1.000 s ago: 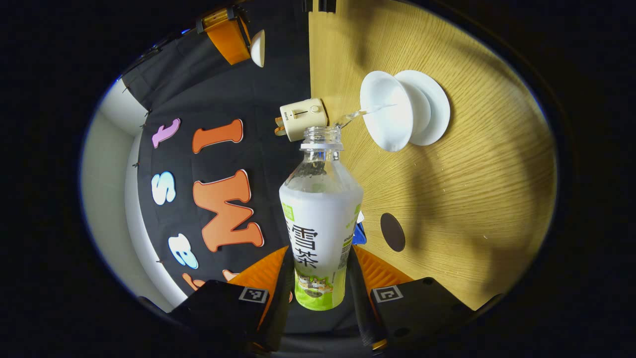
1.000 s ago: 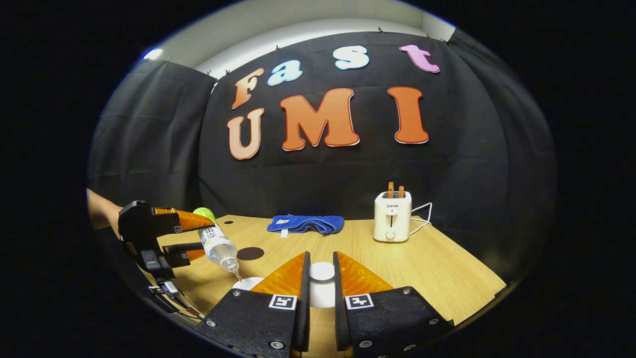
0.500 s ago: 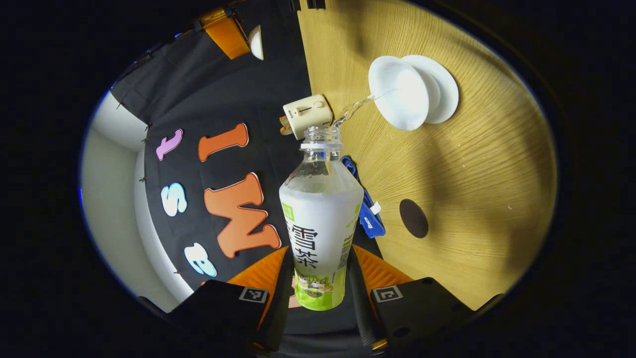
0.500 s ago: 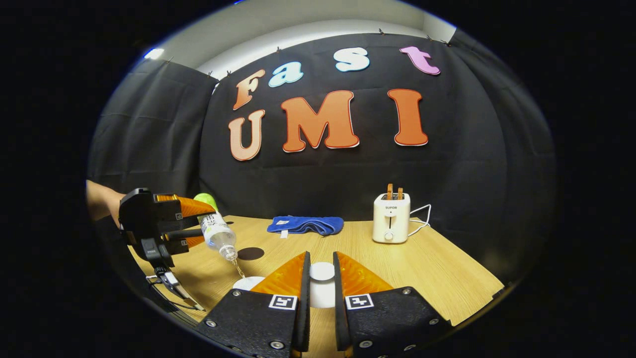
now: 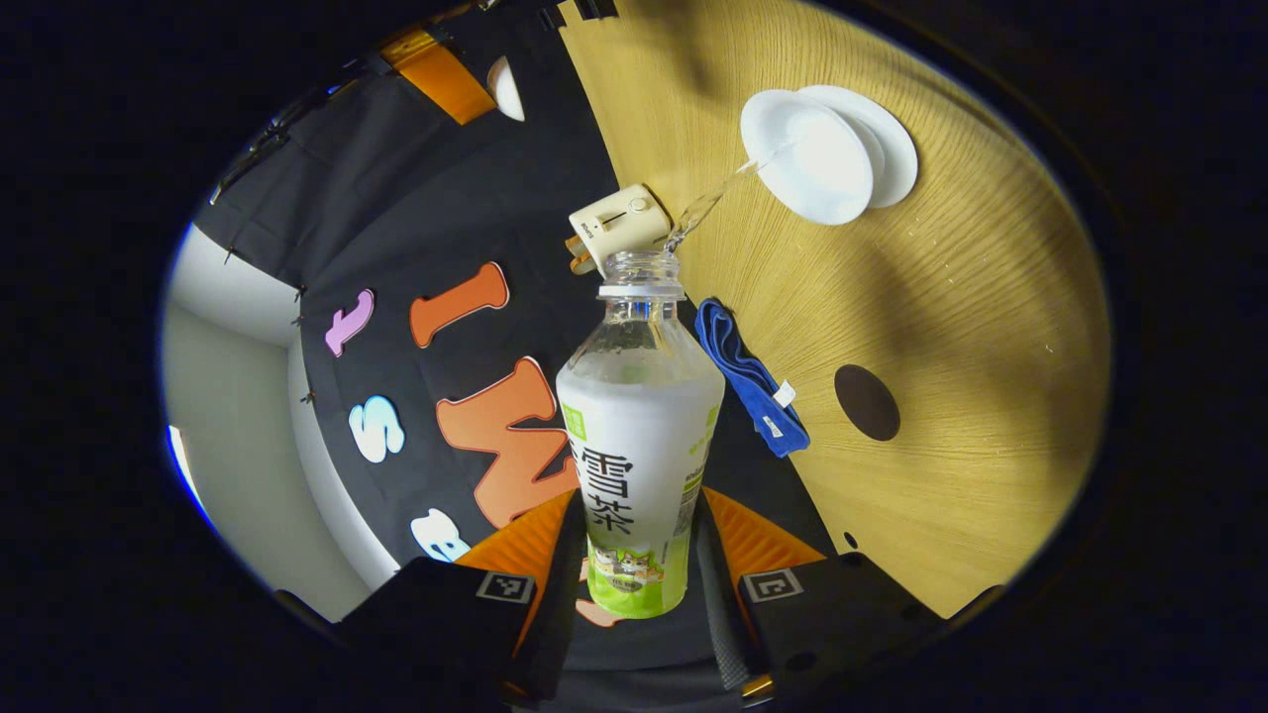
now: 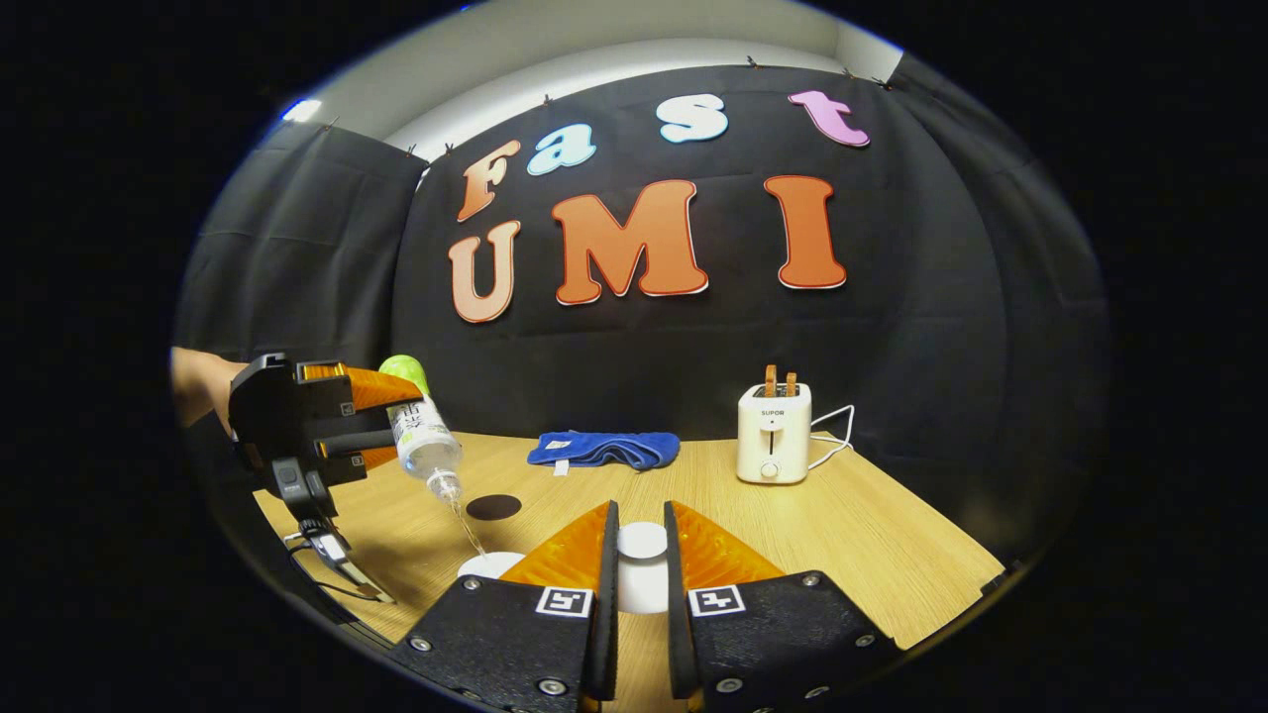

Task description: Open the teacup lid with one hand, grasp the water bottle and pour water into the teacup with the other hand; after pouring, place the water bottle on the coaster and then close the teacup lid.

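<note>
My left gripper is shut on the white-and-green water bottle, which is uncapped and tipped over. A thin stream of water runs from its mouth into the white teacup on its saucer. The dark round coaster lies bare on the wooden table. In the right gripper view my right gripper is shut on the white teacup lid, held above the table. To its left, the left gripper tilts the bottle over the teacup, with the coaster behind.
A folded blue cloth lies at the back of the table, and a cream toaster with its cord stands at the back right. A person's hand holds the left gripper at the far left.
The left gripper has risen and drawn back from the teacup with the bottle, so the water stream is longer. The right gripper holds the lid still.
</note>
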A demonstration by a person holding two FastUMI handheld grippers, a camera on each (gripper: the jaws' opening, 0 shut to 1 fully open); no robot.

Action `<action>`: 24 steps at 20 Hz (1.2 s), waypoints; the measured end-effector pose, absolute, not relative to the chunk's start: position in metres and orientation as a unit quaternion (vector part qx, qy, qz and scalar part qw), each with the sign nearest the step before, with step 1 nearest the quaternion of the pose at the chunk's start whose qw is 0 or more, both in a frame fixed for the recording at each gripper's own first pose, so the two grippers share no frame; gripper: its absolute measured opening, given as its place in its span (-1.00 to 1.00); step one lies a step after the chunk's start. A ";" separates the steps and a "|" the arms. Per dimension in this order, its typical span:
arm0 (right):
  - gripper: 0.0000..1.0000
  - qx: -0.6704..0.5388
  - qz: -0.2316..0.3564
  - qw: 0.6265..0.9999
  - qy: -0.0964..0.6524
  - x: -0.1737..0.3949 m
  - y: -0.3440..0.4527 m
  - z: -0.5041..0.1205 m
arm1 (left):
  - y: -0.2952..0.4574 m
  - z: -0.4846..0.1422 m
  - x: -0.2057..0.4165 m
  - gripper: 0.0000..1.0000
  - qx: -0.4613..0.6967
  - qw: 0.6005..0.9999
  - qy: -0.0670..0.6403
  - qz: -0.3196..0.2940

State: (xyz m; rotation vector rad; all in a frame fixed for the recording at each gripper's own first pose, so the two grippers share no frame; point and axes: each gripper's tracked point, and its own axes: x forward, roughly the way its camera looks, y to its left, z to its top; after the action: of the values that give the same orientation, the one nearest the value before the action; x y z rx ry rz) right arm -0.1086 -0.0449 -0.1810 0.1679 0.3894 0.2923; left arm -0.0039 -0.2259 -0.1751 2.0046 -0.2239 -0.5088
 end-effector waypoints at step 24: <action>-0.58 0.083 0.161 0.959 0.217 -0.129 -0.038 -0.190 | -0.262 -0.203 -0.031 0.23 0.860 0.428 -0.139 -0.242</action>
State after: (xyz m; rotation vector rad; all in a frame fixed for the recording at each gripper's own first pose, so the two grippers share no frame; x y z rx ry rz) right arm -0.1294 -0.0379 -0.1902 0.1674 0.4394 0.3270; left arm -0.0309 -0.2625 -0.2030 2.1468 -0.3467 -0.6043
